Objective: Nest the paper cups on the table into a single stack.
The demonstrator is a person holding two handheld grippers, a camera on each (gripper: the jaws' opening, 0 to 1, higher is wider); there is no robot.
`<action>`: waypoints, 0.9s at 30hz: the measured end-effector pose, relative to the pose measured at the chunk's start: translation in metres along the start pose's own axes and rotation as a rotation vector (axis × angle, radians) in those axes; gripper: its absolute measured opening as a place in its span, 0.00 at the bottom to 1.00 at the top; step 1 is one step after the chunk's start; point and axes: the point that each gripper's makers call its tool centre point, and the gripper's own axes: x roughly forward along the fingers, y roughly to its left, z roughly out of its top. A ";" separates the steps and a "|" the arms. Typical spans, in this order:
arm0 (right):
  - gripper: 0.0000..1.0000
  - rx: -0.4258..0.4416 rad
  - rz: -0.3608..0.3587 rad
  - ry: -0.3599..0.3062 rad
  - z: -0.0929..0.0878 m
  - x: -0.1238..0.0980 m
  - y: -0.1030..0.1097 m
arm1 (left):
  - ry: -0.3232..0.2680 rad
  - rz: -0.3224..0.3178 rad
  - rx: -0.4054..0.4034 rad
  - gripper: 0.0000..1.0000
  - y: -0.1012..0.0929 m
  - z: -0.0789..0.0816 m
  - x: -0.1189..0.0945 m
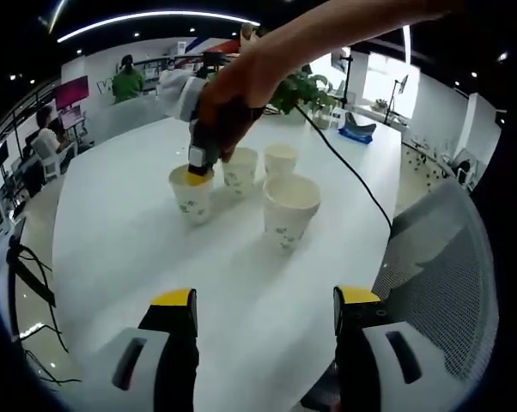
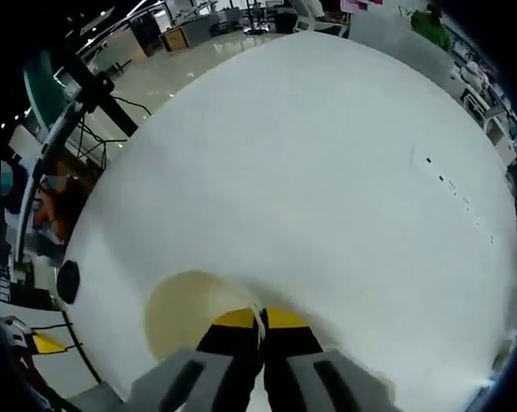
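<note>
The right gripper [image 1: 200, 165] is pinching the rim of the nearest-left paper cup [image 1: 191, 193] on the table [image 1: 112, 223]; the left gripper [image 1: 263, 313] is hovering open — thin rim risking crumpling or slipping when lifted.

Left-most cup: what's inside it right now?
The right gripper has one yellow-tipped jaw inside the left-most cup, pinching its rim. The right gripper view shows bare inner wall; the bottom is hidden.

Large white table [image 1: 112, 232] in an open-plan office with white walls and a curved ceiling light strip [image 1: 147, 17]. Grey mesh chair [image 1: 447, 257] at the table edge; potted plant [image 1: 303, 90] at the far end; bright windows [image 1: 387, 81] beyond. Glossy pale floor [image 2: 190, 60]; people seated at desks in the distance.
</note>
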 end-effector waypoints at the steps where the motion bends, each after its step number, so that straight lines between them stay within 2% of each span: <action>1: 0.00 0.000 -0.001 -0.002 0.000 0.000 0.000 | 0.000 0.000 0.000 0.63 0.000 0.000 0.000; 9: 0.00 -0.004 0.009 -0.021 -0.002 -0.012 0.008 | 0.000 -0.001 0.003 0.63 0.000 0.001 0.000; 14: 0.00 -0.019 0.010 -0.037 0.007 -0.018 0.007 | 0.000 -0.001 0.005 0.63 0.000 0.001 0.000; 18: 0.00 -0.033 0.008 -0.054 0.012 -0.027 0.007 | 0.000 -0.002 0.008 0.63 -0.001 0.001 0.000; 27: 0.00 -0.062 0.002 -0.085 0.012 -0.053 0.008 | -0.003 -0.006 0.014 0.62 -0.004 0.004 0.002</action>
